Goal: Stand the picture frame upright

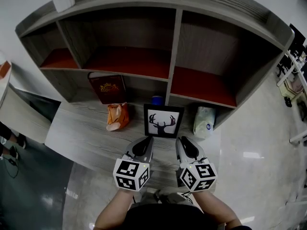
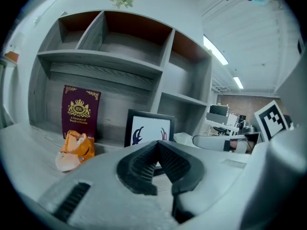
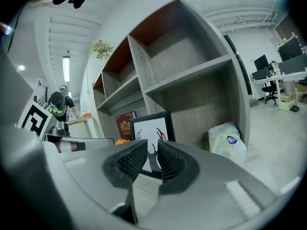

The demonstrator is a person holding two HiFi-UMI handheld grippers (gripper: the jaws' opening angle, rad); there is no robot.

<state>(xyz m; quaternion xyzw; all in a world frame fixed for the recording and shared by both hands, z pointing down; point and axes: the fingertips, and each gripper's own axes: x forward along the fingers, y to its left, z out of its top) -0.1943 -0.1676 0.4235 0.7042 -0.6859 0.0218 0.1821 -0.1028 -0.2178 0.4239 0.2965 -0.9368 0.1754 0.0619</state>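
Grey shelf unit (image 1: pixel 175 42) on counter (image 1: pixel 81 133), maroon book (image 1: pixel 107 88) upright, crumpled orange bag (image 1: pixel 118 116) just beside, white tissue pack (image 1: pixel 204 121)

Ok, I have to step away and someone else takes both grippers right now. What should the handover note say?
Left gripper: shut, empty.
Right gripper: jaws slightly apart, nothing between them.
Both point at the picture frame from just in front; neither touches it.
Picture frame: upright on the wooden surface, in front of the shelf unit, between the orange bag and the white pack.
Done: the frame looks upright.
Left: probably only to draw both grippers away and check that it stands alone.
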